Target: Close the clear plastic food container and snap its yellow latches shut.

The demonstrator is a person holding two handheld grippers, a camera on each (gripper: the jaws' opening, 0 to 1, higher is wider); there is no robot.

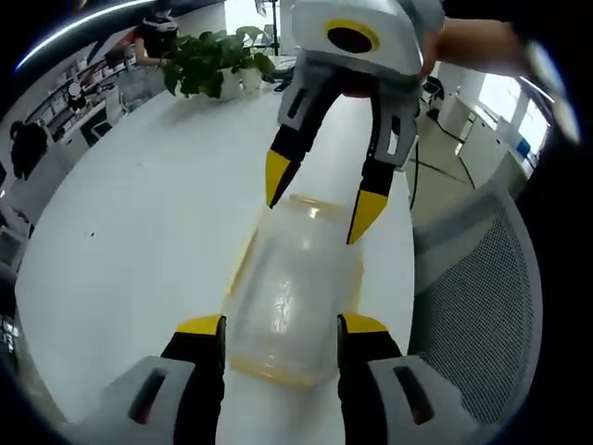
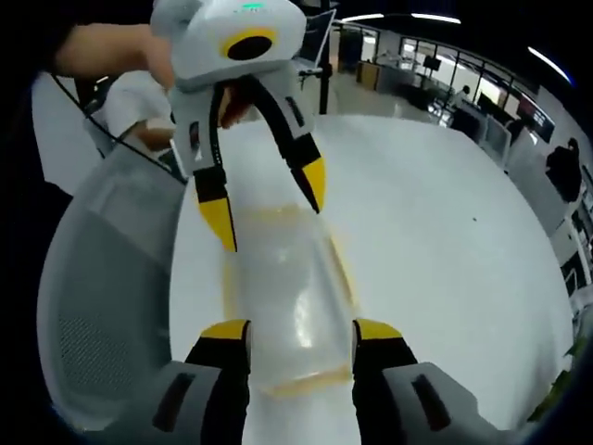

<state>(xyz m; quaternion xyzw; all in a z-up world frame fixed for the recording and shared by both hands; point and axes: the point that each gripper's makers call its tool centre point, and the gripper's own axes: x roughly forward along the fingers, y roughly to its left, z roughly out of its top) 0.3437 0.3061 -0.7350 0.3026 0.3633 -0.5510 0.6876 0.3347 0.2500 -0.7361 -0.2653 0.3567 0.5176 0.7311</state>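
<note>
Container flanked at opposite ends by spread left gripper and right gripper, white table beneath, neither clamped

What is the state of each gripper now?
Left gripper: open, jaws astride the clear container.
Right gripper: open, astride its other end.

A white table carried everything. Directly on it, between the yellow-tipped jaws of the left gripper, lay a clear plastic food container with yellow edging. The right gripper straddled the container's opposite end. Far beyond the left gripper's jaws, toward the table's far edge, stood a leafy potted plant. A grey mesh chair stood just beside the table, to the right of the left gripper.
</note>
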